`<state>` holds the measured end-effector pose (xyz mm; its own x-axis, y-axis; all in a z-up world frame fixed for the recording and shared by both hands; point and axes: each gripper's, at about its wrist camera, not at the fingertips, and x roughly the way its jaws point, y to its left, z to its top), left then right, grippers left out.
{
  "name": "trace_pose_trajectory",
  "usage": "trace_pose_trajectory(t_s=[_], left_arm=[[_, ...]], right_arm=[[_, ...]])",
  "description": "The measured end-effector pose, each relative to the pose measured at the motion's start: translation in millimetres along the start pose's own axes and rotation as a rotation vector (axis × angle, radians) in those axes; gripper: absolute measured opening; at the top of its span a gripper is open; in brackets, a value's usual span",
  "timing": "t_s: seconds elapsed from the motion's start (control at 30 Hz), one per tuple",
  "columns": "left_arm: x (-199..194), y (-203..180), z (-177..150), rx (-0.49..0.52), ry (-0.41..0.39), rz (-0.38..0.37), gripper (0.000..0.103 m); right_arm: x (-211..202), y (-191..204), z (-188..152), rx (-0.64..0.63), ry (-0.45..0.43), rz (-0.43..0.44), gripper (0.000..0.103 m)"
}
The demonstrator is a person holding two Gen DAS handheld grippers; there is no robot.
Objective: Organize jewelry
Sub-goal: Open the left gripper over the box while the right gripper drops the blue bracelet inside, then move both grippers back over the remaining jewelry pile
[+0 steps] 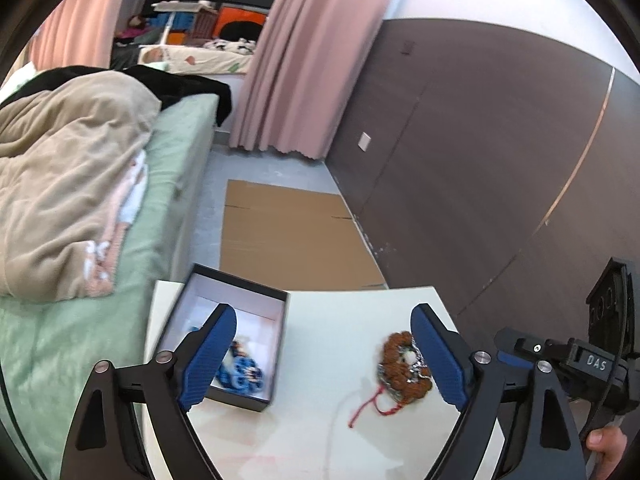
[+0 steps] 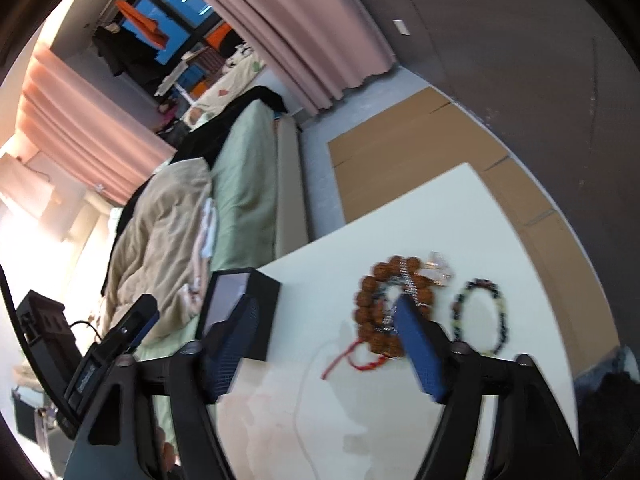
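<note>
A black box (image 1: 276, 344) with a pale lining stands on the white table (image 1: 320, 420), holding a blue bead bracelet (image 1: 240, 372). A brown bead bracelet (image 1: 404, 364) with silver jewelry and a red cord (image 1: 366, 406) lies to its right. My left gripper (image 1: 324, 356) is open and empty above the table, between box and brown bracelet. In the right wrist view my right gripper (image 2: 324, 344) is open and empty, its right finger over the brown bracelet (image 2: 374, 312). A dark and pale bead bracelet (image 2: 480, 316) lies right of it. The box (image 2: 256, 300) stands at the left.
A bed (image 1: 80, 200) with a beige blanket and green sheet adjoins the table's left side. Flat cardboard (image 1: 288, 236) lies on the floor beyond the table. A dark wall panel (image 1: 480, 160) runs along the right. Pink curtains (image 1: 296, 60) hang at the back.
</note>
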<state>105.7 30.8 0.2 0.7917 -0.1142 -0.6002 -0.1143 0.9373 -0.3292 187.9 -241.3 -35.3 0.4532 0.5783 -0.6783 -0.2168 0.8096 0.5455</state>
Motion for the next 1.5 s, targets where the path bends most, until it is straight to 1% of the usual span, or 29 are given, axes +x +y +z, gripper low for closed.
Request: trace_pose_trajectory(t_s=[0.03,0.17,0.27,0.5,0.57,0.73,0.77,0.83,0.9,1.0,1.07,1.13,1.2,1.37,1.47,1.5], left_arm=[[3.3,-4.8,-1.8,0.008,0.009,-0.002,0.089],[15.0,-21.3,-9.7,0.021,0.043,-0.020,0.089],[24.1,-32.8,-14.9,0.044,0.065,-0.016,0.089],[47.4,-47.7,-26.1,0.067,0.117,-0.018,0.089],[55.1,-50.8,-28.0,0.075,0.134,-0.031,0.086],[74.4,-60.6,-33.3,0.109,0.180,-0.027,0.070],[77.4,-60.6,-33.5,0.113,0.186,-0.025,0.069],[82.5,-59.0,-33.2,0.113,0.195,-0.013,0.065],[87.2,-53.6,-30.8,0.101,0.202,-0.003,0.064],[92.2,-48.3,-28.0,0.090,0.209,0.007,0.063],[95.4,-44.3,-26.4,0.086,0.213,0.016,0.060],[100.3,-40.8,-25.4,0.083,0.226,0.022,0.055],[107.1,-37.9,-25.8,0.082,0.248,0.026,0.055],[120.9,-32.8,-28.7,0.080,0.301,0.037,0.055],[122.1,-32.8,-30.2,0.090,0.308,0.036,0.055],[121.8,-33.0,-30.5,0.096,0.308,0.038,0.055]], right_arm=[[-2.8,-4.0,-0.2,0.000,-0.005,-0.017,0.087],[-5.4,-19.8,-0.3,0.020,0.008,-0.076,0.087],[-6.6,-35.6,0.8,0.057,0.023,-0.074,0.087],[-10.4,-65.3,6.5,0.107,0.007,-0.101,0.087],[-8.3,-69.5,8.2,0.113,0.013,-0.102,0.087],[1.3,-71.5,14.5,0.098,0.028,-0.115,0.085],[5.2,-70.8,15.4,0.089,0.035,-0.118,0.083],[16.0,-69.9,17.4,0.073,0.061,-0.118,0.074],[26.8,-69.9,18.8,0.064,0.087,-0.121,0.070],[43.9,-67.8,20.9,0.046,0.119,-0.127,0.069],[54.2,-65.0,22.9,0.034,0.137,-0.128,0.068],[63.2,-63.0,24.0,0.022,0.154,-0.130,0.064],[71.1,-61.6,24.8,0.014,0.168,-0.138,0.062],[88.1,-62.1,26.3,0.003,0.196,-0.172,0.061],[96.7,-61.3,26.4,-0.006,0.213,-0.184,0.054],[99.2,-61.7,26.7,-0.008,0.220,-0.187,0.049]])
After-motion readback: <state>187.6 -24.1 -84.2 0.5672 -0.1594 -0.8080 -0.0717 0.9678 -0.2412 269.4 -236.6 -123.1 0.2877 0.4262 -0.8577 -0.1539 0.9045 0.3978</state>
